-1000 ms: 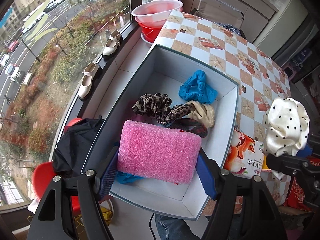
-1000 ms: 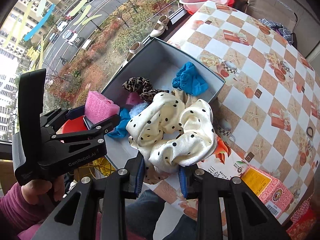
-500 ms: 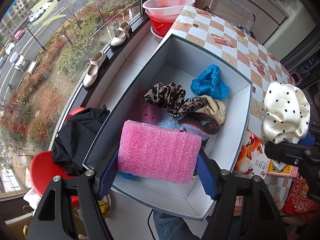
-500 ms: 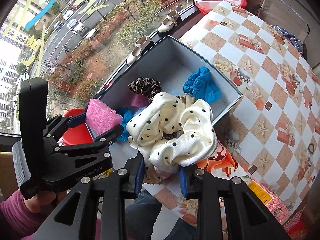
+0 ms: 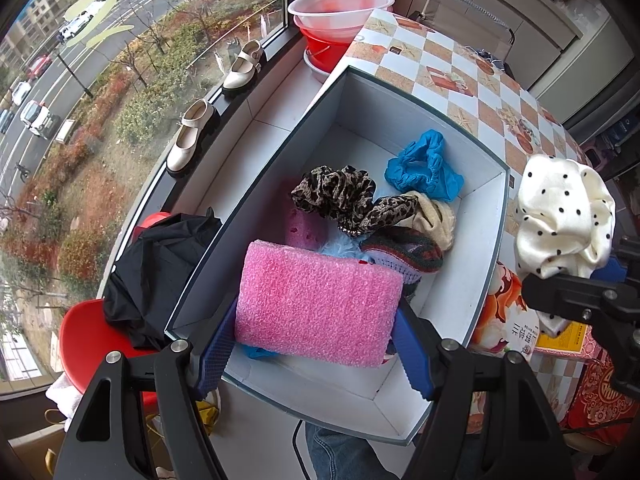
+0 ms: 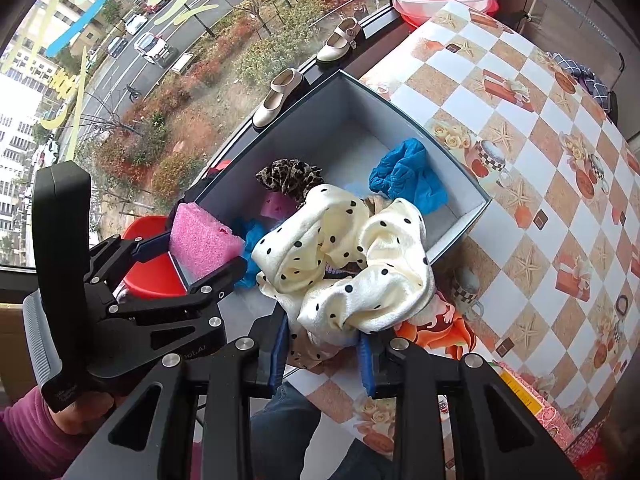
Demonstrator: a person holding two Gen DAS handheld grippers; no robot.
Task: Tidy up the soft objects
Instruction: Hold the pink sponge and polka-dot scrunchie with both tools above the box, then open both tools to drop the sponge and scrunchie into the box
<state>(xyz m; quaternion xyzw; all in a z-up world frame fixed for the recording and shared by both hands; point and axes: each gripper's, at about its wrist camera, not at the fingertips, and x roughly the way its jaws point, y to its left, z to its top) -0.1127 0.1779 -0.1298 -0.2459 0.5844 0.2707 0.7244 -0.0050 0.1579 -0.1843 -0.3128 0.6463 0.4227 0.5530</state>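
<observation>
Above the near end of the grey box, the left tool is clamped on a pink foam block; both blue pads press against the block's short ends, and the block spans the whole gap between them. The block hangs over the box interior, above the soft items already lying there: a leopard-print scrunchie, a blue scrunchie, a cream scrunchie, a dark striped knit piece and a smaller pink foam piece.

The right tool is closed tight on a cream polka-dot cloth, gripping it by its lower folds; most of the cloth bulges out ahead of the fingers. In the right wrist view the cloth sits over the box's near corner, partly above the contents and partly above the bench. In the left wrist view the same cloth appears beyond the box's right wall, well apart from the foam block.

The box stands at the bench edge beside the window ledge, where two shoes rest.
</observation>
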